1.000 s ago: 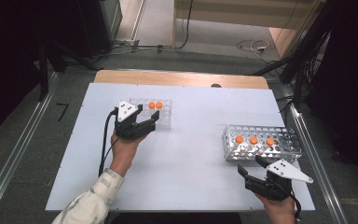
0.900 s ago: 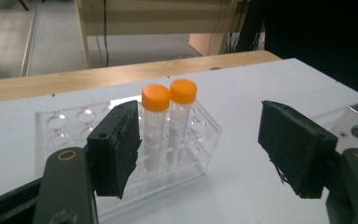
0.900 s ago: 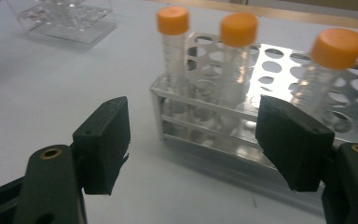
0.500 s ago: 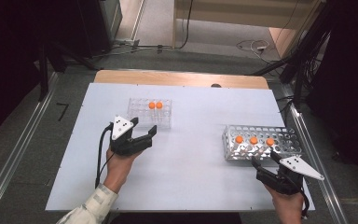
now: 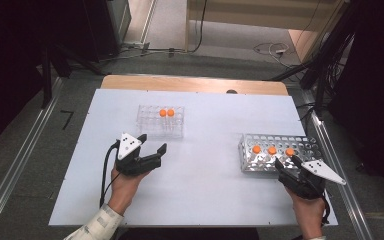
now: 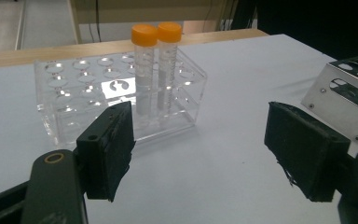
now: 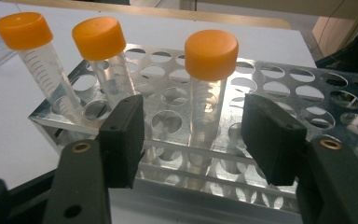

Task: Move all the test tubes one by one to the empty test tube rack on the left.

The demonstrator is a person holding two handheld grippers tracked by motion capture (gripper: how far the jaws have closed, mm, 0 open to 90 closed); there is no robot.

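A clear plastic rack [image 5: 150,125] [image 6: 70,107] holds two orange-capped tubes [image 5: 166,113] [image 6: 156,65]. My left gripper [image 5: 153,142] [image 6: 200,154] hovers just in front of it, open, its jaws freshly widened with nothing between them. At the right, a perforated metal rack [image 5: 310,146] [image 7: 307,88] carries three orange-capped tubes [image 5: 272,150]. My right gripper [image 5: 286,161] [image 7: 196,137] is at this rack's near edge. Its jaws have just been closing. The rightmost tube [image 5: 290,151] [image 7: 209,56] stands between and just beyond the pads, untouched.
Both racks sit on a white board [image 5: 205,190] with a wooden strip [image 5: 195,84] along its far edge. The metal rack's corner [image 6: 349,93] appears to the right in the left gripper view. Metal rails and cables run along the floor at both sides.
My left gripper has drawn back from the clear rack toward the person and its jaws have spread. The right gripper has moved forward to the metal rack with its jaws narrowing.
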